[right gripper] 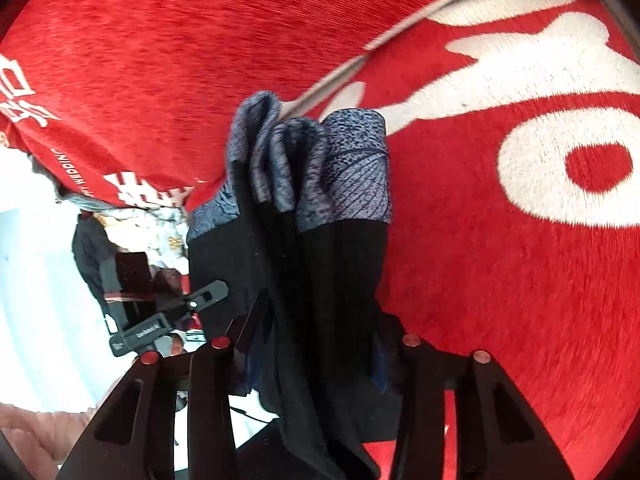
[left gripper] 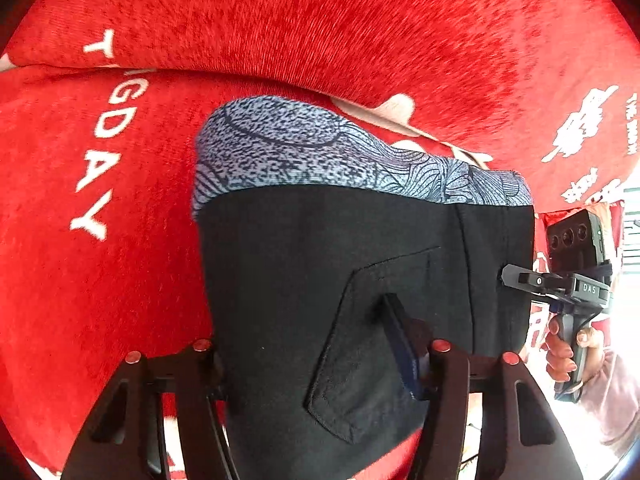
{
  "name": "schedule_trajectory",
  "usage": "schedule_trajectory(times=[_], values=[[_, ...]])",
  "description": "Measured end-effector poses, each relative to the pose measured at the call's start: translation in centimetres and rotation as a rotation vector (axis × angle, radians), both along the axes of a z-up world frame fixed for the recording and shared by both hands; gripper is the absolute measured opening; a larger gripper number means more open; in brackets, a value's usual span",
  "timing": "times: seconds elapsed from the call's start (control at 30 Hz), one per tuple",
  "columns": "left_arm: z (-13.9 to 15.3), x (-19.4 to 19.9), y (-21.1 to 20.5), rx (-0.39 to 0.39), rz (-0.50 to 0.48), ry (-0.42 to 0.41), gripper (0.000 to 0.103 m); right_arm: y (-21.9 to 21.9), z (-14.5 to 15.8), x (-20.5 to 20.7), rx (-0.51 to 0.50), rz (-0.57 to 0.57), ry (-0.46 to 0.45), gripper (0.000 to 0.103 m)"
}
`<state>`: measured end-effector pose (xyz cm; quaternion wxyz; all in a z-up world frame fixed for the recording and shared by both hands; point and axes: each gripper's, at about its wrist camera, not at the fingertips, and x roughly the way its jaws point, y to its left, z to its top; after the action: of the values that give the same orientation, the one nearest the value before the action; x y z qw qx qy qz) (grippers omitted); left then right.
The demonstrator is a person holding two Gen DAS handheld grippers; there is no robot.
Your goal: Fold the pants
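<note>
Left hand-held gripper [left gripper: 316,360]: nearest in its own view, its two fingers closed on the black cloth of the pants, one blue-padded finger [left gripper: 404,344] lying over the back pocket [left gripper: 372,344].
Right hand-held gripper [right gripper: 316,344]: likewise clamped on the pants, with bunched black folds running up between its fingers.
Pants [left gripper: 340,280]: black, held up off the surface by both hand-held grippers and hanging in front of the red cloth; in the left view the seat side faces the camera, fairly flat.
Right-hand edge of the pants: in the left view the right hand-held gripper shows from the side, its tip touching the cloth there, the person's hand [left gripper: 568,348] on its grip.
Waistband [left gripper: 320,152]: blue-grey with a dark speckled and leaf-line print, at the far end of the pants; in the right view it is gathered into several folds.
Red cloth [left gripper: 320,20]: plush, spread behind and beneath everything, with white lettering [left gripper: 96,136] on it; whether it covers a tabletop or a bed I cannot tell.
</note>
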<state>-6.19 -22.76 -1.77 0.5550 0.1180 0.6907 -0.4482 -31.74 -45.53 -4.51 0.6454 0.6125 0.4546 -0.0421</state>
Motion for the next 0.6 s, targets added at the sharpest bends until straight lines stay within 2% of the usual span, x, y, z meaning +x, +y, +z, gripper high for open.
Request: schedule_trajectory(times=[0.23,0.33,0.4,0.47,0.53,0.6], values=[[3.7,0.3,5.3,0.011,-0.027,-0.055,0.061,4.7,2.3,0.2,0.057,-0.014,-0.045,0.046],[4.0,0.7,8.3,0.035,-0.031,-0.073,0.061,7.9,2.5,0.4,0.086,-0.018,-0.050,0.046],[3.1,1.0,9.9,0.062,-0.029,-0.079,0.063,10.1,1.9,0.9,0.102,-0.017,-0.044,0.046],[1.6,1.2,11.3,0.115,-0.025,-0.115,0.064,11.8,0.6,1.1,0.108,-0.017,-0.010,0.047],[0.4,1.9,12.5,0.185,-0.007,-0.185,0.067,13.1,-0.6,1.6,0.089,-0.002,0.076,0.055],[0.7,2.4,13.0,0.166,0.030,-0.174,0.067,14.0,-0.7,1.8,0.026,0.013,0.164,0.060]])
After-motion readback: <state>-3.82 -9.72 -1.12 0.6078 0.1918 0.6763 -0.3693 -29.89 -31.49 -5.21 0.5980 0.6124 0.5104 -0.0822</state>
